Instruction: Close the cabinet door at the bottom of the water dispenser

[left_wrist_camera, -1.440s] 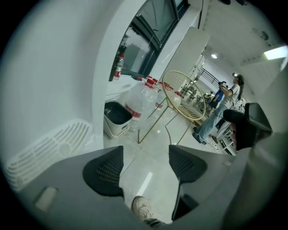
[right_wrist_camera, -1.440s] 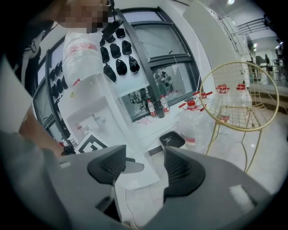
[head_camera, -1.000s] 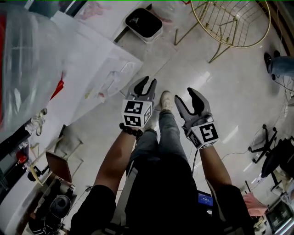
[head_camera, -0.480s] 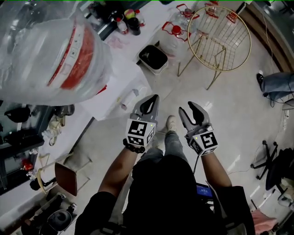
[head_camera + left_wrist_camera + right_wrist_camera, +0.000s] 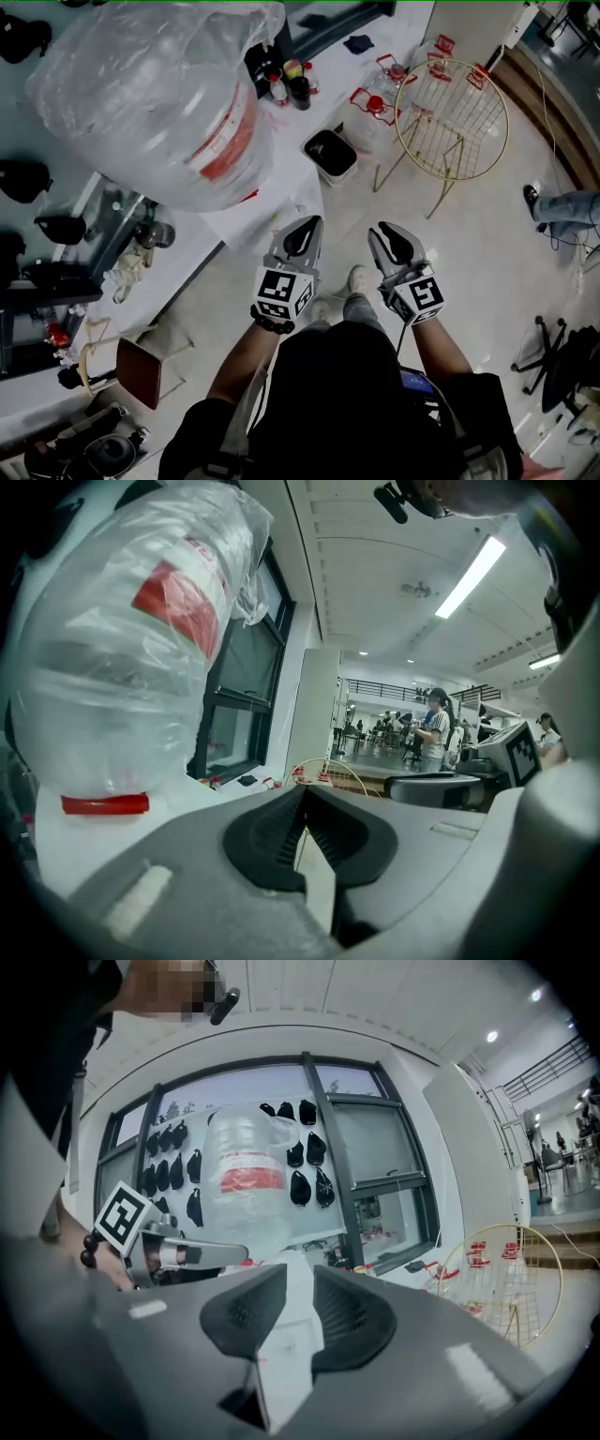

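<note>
There's the water dispenser ahead on our left, a white body under a big bottle wrapped in clear plastic. We can't make out its bottom cabinet door from up here. Past it on the floor are a black bin, contents unreadable, and a gold wire chair. Our left tongs are pressed together, empty. Our right tongs have just been closing, with a narrow gap and nothing in it.
</note>
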`<move>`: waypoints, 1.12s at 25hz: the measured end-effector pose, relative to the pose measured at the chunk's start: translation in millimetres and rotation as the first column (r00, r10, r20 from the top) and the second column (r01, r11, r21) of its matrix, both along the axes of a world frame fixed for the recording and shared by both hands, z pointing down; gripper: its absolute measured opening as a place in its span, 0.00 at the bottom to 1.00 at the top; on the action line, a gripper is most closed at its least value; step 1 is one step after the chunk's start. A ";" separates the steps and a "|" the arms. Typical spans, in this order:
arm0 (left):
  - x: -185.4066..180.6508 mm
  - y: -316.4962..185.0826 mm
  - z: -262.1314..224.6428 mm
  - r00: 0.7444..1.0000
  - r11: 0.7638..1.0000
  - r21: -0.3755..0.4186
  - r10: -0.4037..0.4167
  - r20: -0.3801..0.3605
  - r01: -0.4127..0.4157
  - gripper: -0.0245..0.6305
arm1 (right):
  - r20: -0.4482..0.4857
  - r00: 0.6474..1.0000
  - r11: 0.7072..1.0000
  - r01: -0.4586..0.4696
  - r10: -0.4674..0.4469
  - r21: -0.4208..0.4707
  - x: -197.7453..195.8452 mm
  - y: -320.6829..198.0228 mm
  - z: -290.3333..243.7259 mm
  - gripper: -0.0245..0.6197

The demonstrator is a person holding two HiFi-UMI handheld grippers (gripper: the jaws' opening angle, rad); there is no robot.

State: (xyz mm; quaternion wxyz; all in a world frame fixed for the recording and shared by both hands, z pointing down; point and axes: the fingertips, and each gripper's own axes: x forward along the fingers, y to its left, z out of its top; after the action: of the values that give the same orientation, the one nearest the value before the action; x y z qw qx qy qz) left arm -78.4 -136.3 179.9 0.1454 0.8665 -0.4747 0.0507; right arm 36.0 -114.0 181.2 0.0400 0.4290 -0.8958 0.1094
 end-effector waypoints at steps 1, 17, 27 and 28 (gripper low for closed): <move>-4.0 2.1 -5.6 1.000 1.000 0.008 -0.004 -0.001 0.004 0.05 | 0.006 1.000 1.000 0.004 -0.004 0.007 -4.0 -0.3 -6.2 0.18; -89.3 42.5 -61.9 0.989 0.985 0.084 -0.144 -0.045 0.148 0.05 | -0.006 0.992 0.988 0.129 -0.129 0.082 -72.7 11.2 -51.8 0.05; -104.0 56.8 -77.6 0.981 0.974 0.125 -0.183 -0.071 0.191 0.05 | 0.006 0.986 0.981 0.166 -0.167 0.103 -87.7 18.5 -64.1 0.05; -105.4 59.5 -78.4 0.981 0.974 0.127 -0.181 -0.068 0.189 0.05 | 0.006 0.986 0.980 0.168 -0.170 0.104 -89.3 20.6 -62.8 0.05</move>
State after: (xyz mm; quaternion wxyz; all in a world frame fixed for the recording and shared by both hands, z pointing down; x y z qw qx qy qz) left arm -183.8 -76.8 101.5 0.1049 0.8274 -0.5514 -0.0193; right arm -53.3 -93.4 118.4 0.0202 0.3522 -0.9336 0.0623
